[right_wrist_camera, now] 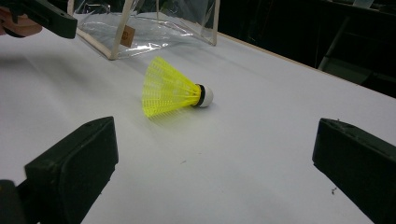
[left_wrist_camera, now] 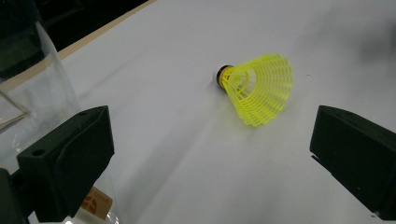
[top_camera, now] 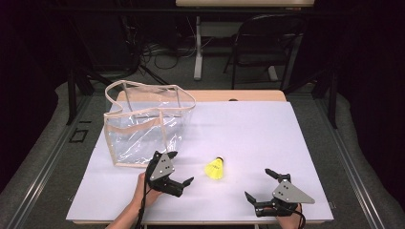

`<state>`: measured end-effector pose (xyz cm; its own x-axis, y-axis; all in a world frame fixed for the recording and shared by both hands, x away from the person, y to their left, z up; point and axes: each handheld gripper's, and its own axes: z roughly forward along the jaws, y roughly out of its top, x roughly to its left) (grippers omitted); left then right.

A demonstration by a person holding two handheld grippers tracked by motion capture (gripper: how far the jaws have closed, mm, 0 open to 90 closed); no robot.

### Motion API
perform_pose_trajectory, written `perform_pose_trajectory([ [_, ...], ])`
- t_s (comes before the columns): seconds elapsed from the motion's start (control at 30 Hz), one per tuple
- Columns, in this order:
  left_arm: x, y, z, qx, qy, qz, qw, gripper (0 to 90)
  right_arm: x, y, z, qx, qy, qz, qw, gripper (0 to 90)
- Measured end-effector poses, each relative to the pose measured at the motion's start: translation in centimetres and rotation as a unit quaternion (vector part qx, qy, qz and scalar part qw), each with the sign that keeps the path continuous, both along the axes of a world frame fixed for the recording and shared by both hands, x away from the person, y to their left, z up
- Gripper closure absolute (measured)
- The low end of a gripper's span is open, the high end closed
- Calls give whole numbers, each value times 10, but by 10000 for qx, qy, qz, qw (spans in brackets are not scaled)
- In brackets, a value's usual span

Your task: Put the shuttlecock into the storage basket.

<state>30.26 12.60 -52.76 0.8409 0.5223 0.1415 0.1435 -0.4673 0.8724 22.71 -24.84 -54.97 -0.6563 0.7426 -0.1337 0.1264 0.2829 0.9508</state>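
Jaws gape on both grippers, left (top_camera: 180,174) and right (top_camera: 265,187), flanking the shuttlecock (top_camera: 215,169) lying on the desk (top_camera: 258,133). Featherlight, crushable skirt; probably best pinched at the cork.

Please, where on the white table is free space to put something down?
The white table is bare across its far right, from the clear bag to the right edge. Crowded: the near strip, where the left gripper, yellow shuttlecock and right gripper lie.

Behind my table: a dark chair (top_camera: 267,43) on grey floor
Floor clutter: I see tangled cables (top_camera: 162,52)
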Motion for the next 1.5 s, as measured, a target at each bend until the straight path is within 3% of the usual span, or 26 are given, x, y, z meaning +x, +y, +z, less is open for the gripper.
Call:
perform_pose_trajectory([
  [0.27,5,-12,1,77,23,-66,9999,0,1,0,0,-10,10,-7,10000,0],
  [0.43,10,-18,2,140,147,-98,9997,0,1,-1,0,-32,10,-15,10000,0],
  [1.3,26,-48,2,657,278,-90,9974,3,2,-1,-1,-60,72,-25,10000,0],
  [1.5,27,-53,1,758,317,-171,9965,64,3,-1,-2,-73,81,-21,9999,0],
])
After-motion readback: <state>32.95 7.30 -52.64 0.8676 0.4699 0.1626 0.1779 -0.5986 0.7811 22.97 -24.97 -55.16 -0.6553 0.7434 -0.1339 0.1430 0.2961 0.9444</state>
